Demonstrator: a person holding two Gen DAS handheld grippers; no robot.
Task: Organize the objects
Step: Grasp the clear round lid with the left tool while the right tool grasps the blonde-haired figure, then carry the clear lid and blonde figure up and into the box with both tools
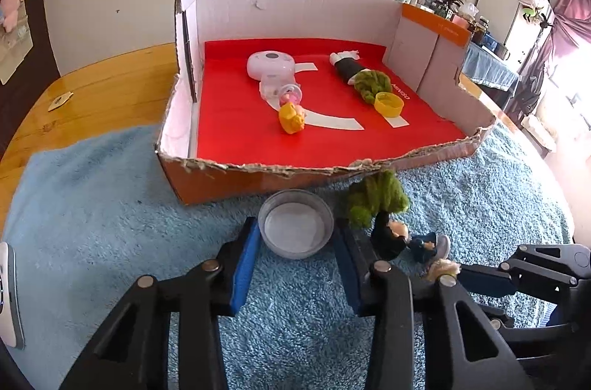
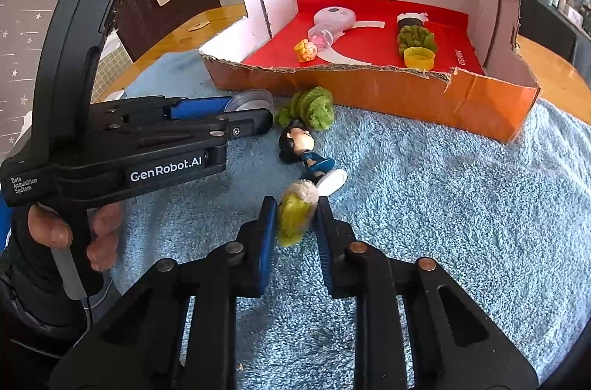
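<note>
On the blue towel, right claw grips a fuzzy yellow toy.

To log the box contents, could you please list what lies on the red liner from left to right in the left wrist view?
White round device → pink toy → orange toy → black-and-white roll → green fuzzy toy → yellow cap.
</note>
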